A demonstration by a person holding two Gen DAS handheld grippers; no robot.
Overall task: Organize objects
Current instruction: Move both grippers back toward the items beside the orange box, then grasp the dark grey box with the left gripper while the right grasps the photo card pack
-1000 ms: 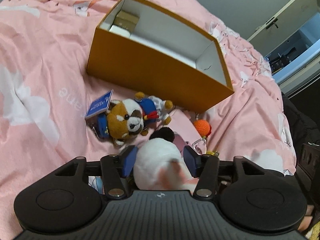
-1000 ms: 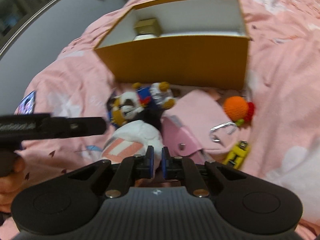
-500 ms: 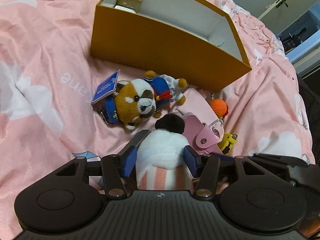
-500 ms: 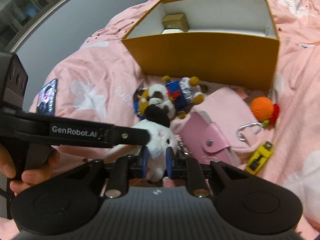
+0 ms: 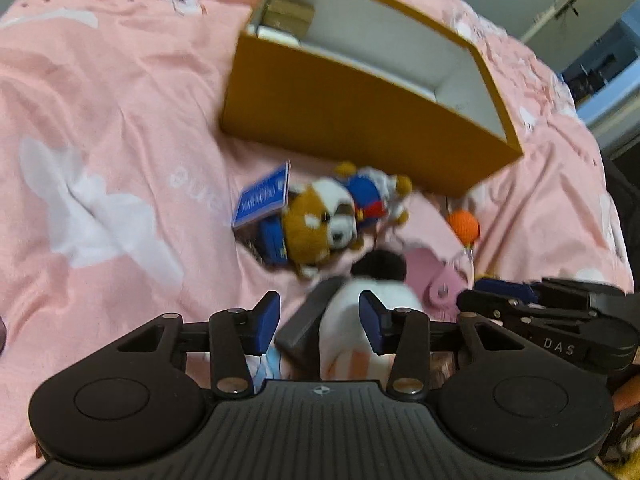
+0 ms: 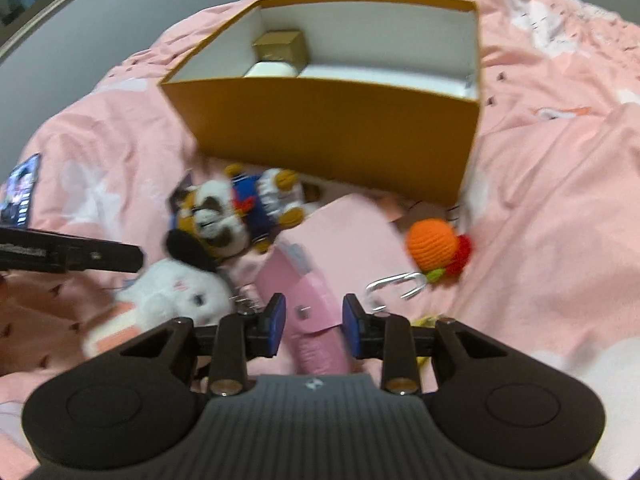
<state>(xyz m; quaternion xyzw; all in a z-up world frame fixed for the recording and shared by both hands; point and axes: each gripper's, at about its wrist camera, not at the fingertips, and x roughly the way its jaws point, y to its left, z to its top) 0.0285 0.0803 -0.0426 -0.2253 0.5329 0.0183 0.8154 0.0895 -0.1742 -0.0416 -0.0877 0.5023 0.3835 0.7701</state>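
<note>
As right tool (image 6: 313, 323) opened, white plush (image 6: 172, 296) released

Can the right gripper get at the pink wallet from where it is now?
Probably yes. The right gripper has just been opening, and the pink wallet already lies between its fingers with nothing on top. The white plush toy lies beside it, apart.

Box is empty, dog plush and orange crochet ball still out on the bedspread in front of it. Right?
Not quite. The box is not empty: the right wrist view shows a small brown carton and a white item in its left end. The dog plush and orange crochet ball do lie on the bedspread in front.
</note>
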